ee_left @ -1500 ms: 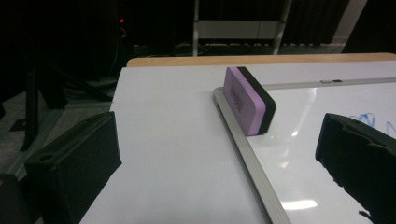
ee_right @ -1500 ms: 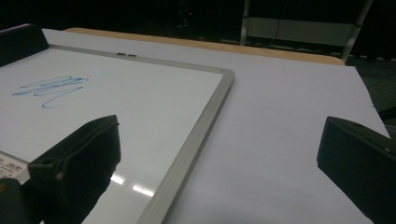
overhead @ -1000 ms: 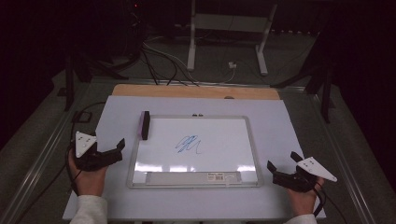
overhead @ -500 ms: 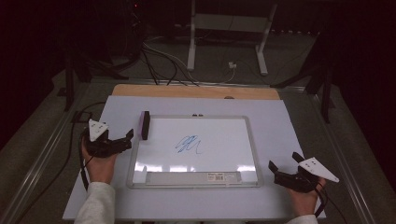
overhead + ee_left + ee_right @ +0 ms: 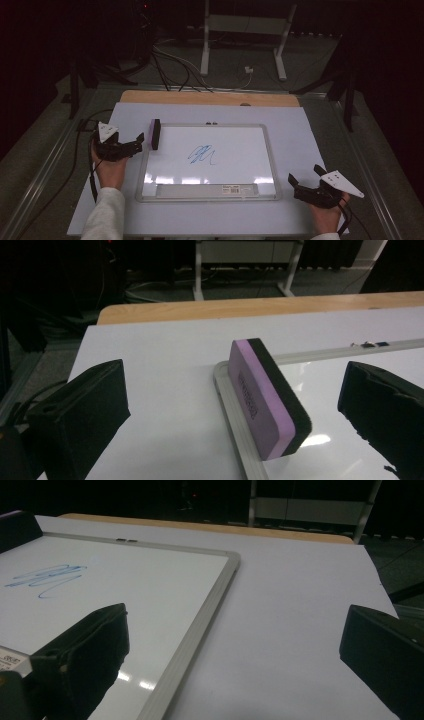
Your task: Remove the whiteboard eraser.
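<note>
A whiteboard point(image 5: 240, 150) with a silver frame lies flat in the middle of the table, with a blue scribble point(image 5: 201, 154) near its centre. A purple-and-black eraser point(image 5: 155, 134) stands on its edge at the board's far left corner. My left gripper point(image 5: 137, 142) is open just left of the eraser, its jaws pointing at it. In the left gripper view the eraser point(image 5: 260, 395) stands between and beyond the wide-apart jaws, untouched. My right gripper point(image 5: 304, 175) is open and holds nothing off the board's near right corner. Its view shows the board's frame point(image 5: 200, 625) and the scribble point(image 5: 47, 577).
A white sheet point(image 5: 300, 130) covers the tabletop, with a wooden strip point(image 5: 210, 97) along its far edge. Behind the table, cables point(image 5: 175, 60) and a metal stand point(image 5: 240, 30) are on the dark floor. A cable point(image 5: 75, 150) trails left from my left gripper.
My left gripper has moved away from the near edge and to the right, up to the eraser. The right gripper has barely moved.
</note>
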The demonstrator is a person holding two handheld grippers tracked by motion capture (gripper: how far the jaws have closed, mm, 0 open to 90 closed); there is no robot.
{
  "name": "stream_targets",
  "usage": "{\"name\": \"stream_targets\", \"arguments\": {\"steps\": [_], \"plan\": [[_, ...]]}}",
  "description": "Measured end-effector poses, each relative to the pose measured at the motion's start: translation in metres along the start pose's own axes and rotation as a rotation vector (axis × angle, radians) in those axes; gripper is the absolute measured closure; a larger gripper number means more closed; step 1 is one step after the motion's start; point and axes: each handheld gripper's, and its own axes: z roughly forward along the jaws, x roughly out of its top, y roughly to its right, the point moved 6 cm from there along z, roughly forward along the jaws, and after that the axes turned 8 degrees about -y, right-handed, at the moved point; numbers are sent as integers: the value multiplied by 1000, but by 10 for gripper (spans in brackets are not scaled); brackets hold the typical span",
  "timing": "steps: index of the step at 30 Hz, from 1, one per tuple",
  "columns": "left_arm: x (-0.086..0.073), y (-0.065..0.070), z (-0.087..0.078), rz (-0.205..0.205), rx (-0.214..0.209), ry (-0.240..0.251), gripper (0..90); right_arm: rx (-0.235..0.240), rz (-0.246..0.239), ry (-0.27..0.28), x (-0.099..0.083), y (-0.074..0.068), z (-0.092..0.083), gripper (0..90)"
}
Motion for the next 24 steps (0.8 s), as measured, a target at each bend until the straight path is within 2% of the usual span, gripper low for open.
{"name": "stream_targets", "arguments": {"steps": [4, 13, 18, 24], "plan": [[-1, 1, 9, -16, -4, -6, 6, 4, 6, -2, 0, 1, 2, 0], [0, 3, 28, -14, 15, -48, 6, 4, 25, 0, 0, 5, 2, 0], [1, 4, 35, -21, 17, -71, 12, 8, 19, -2, 0, 4, 4, 0], [-3, 4, 46, -49, -7, -112, 38, 12, 18, -2, 1, 3, 5, 0]]}}
